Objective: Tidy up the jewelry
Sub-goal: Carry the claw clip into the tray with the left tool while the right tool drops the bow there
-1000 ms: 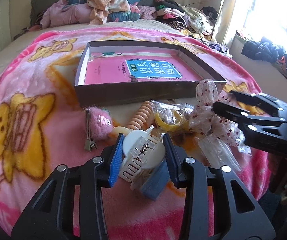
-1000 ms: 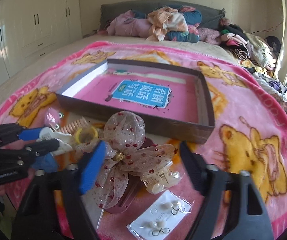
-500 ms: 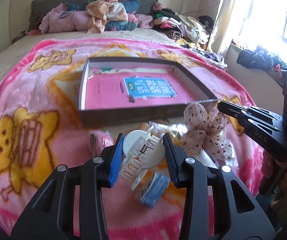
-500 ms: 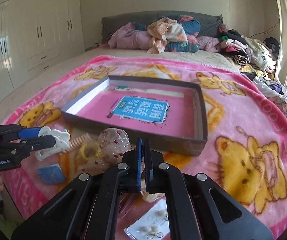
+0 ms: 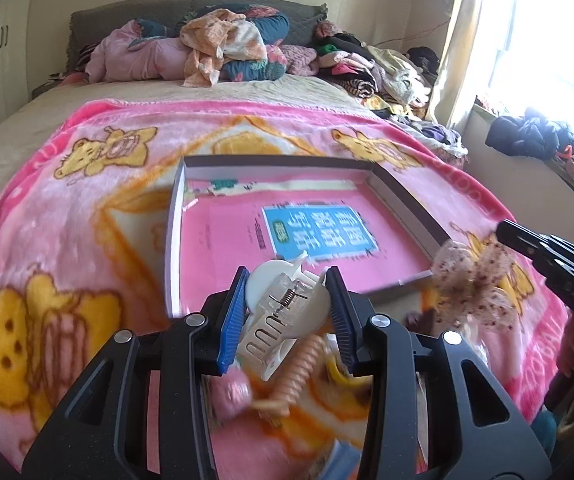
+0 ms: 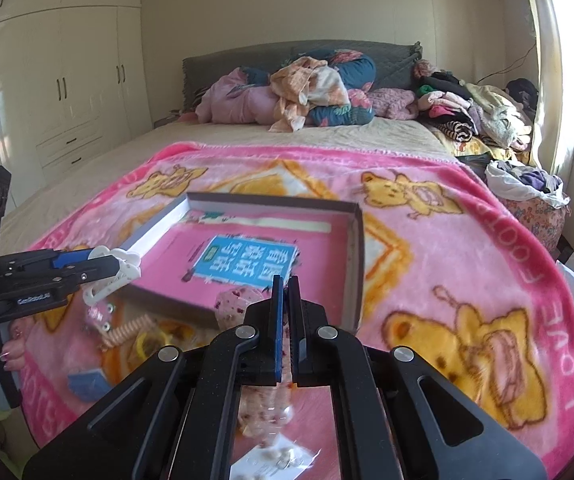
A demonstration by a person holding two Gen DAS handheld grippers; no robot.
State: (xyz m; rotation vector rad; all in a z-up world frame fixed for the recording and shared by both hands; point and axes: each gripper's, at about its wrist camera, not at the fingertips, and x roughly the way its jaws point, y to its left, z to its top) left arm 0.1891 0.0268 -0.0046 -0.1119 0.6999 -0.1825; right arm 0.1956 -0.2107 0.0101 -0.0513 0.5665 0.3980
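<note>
Here we hold the white claw clip (image 5: 283,308) pinched between the blue pads of the left gripper (image 5: 287,312), raised above the near wall of the shallow box (image 5: 173,240), which lies open on the pink blanket (image 5: 67,208). The box's near-left corner sits just below and left of the clip, and its pink floor with the blue label (image 5: 319,234) stretches bare toward the far wall, so there is open room ahead of the clip.

The right gripper (image 6: 286,320) has its jaws pressed nearly together on the spotted fabric bow (image 6: 233,304), which hangs at the box's near wall; from the left wrist view the bow (image 5: 471,280) sits at the near-right corner of the box, touching the tip of the right gripper (image 5: 527,240).

Below the clip, on the blanket, lie the coiled peach hair tie (image 5: 301,372), a pink fluffy clip (image 5: 229,396) and a yellow ring (image 5: 339,372), all close together and blurred. An earring card (image 6: 271,460) lies under the right gripper, and a blue pad (image 6: 87,386) rests near the blanket's edge.

Compared with half a second ago, both grippers have moved forward: the clip now overlaps the box's near rim where it was short of it, the loose pieces have slid under the left fingers, and the bow has come up beside the corner.
</note>
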